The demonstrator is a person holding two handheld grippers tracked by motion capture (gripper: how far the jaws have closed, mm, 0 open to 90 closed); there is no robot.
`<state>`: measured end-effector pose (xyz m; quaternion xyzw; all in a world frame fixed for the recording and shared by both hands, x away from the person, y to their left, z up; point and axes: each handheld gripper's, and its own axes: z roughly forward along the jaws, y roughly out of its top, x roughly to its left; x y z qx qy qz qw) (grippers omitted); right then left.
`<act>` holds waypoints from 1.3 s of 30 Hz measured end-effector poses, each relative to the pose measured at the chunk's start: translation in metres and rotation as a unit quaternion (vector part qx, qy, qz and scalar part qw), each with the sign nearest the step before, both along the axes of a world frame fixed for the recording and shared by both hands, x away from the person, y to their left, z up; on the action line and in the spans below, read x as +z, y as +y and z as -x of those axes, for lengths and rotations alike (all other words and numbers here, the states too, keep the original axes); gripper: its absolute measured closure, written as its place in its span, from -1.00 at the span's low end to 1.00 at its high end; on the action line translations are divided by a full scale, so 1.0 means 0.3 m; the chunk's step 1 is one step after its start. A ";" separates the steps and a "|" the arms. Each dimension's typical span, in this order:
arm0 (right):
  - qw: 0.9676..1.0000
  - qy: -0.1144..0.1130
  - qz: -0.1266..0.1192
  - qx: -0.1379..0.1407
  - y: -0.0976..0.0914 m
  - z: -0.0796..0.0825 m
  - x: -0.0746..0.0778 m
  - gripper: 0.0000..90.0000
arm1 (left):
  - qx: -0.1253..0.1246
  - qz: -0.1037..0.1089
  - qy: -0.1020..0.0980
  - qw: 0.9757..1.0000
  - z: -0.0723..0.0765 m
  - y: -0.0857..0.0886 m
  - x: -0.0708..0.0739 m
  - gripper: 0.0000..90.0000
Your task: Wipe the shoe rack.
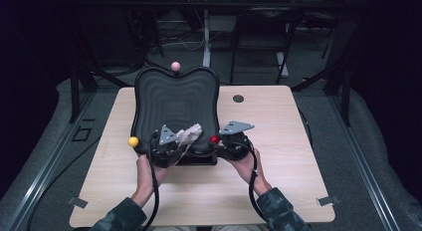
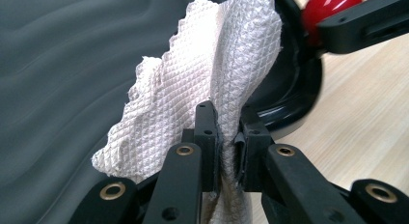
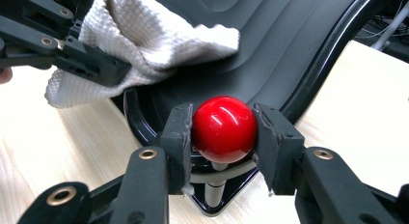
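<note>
While the red ball knob at the near right corner of the black ridged tray is clamped between the pads of the right gripper, a white waffle-textured cloth, crumpled and folded, is pinched by the left gripper and pressed on the tray's near edge, at the table's front.
</note>
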<state>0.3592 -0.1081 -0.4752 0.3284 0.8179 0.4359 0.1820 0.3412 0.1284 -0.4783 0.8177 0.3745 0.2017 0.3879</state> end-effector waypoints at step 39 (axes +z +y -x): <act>1.000 0.000 0.006 0.013 -0.017 0.007 0.019 0.31 | -0.040 0.018 0.008 0.999 0.000 -0.074 0.017 0.82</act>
